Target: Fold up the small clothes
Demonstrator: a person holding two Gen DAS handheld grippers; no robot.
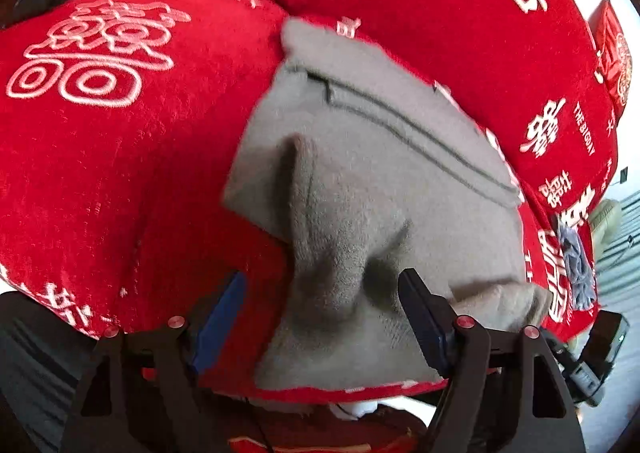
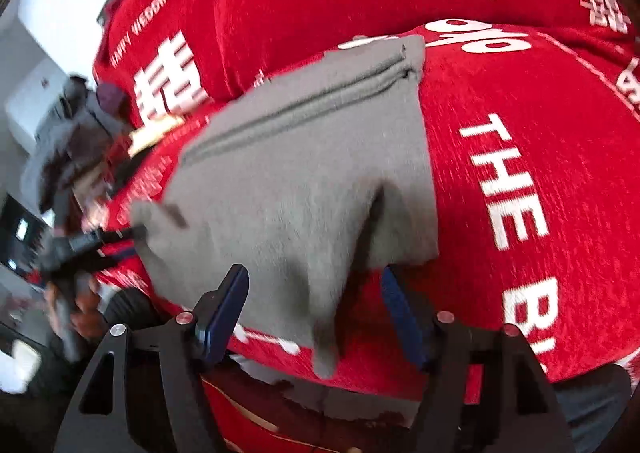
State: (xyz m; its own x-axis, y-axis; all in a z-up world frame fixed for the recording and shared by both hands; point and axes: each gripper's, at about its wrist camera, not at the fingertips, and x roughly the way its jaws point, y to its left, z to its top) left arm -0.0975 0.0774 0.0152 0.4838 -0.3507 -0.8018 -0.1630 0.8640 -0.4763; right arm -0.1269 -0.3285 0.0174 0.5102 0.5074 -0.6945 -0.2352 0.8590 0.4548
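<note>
Red blanket carries one grey garment; left gripper and right gripper both spread, empty.

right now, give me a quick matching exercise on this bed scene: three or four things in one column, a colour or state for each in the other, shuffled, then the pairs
Things:
1. garment
2. bedspread
3. left gripper
4. lettering

Colours or states:
A. red
B. white
C. grey, lying rumpled
D. jaws open, cloth between them unpinched

Pairs: 1-C, 2-A, 3-D, 4-B
</note>
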